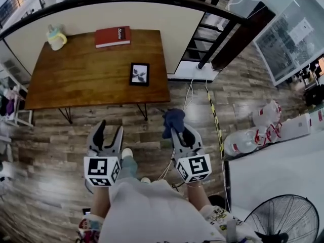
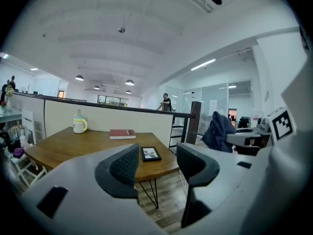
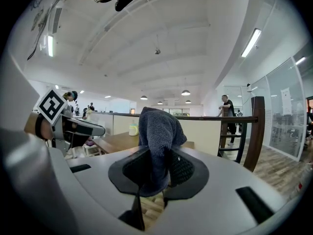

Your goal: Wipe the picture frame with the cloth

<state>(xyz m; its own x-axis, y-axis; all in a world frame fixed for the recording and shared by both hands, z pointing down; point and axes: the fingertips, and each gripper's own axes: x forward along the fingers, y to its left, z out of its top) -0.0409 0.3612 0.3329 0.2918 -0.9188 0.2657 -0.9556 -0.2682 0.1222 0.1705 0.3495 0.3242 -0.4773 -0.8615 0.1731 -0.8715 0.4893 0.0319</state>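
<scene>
Picture frame (image 1: 139, 74) lying flat on the counter (image 1: 76, 80), well ahead of the left tool (image 1: 110, 130), whose jaws stand apart and empty, and the right tool (image 1: 181, 134), clamped on the dark cloth (image 1: 173, 120); wiping apparently not yet begun.

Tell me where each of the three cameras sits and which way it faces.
Head view: on the person's head, looking steeply down at the table, picture frame and floor; left tool, right tool and the person's clothing show.
Left gripper view: on the left tool, facing the table; its open jaws show, picture frame beyond them.
Right gripper view: on the right tool, facing the table; its jaws pinch the cloth.
Shared: both gripper views show the table.
</scene>
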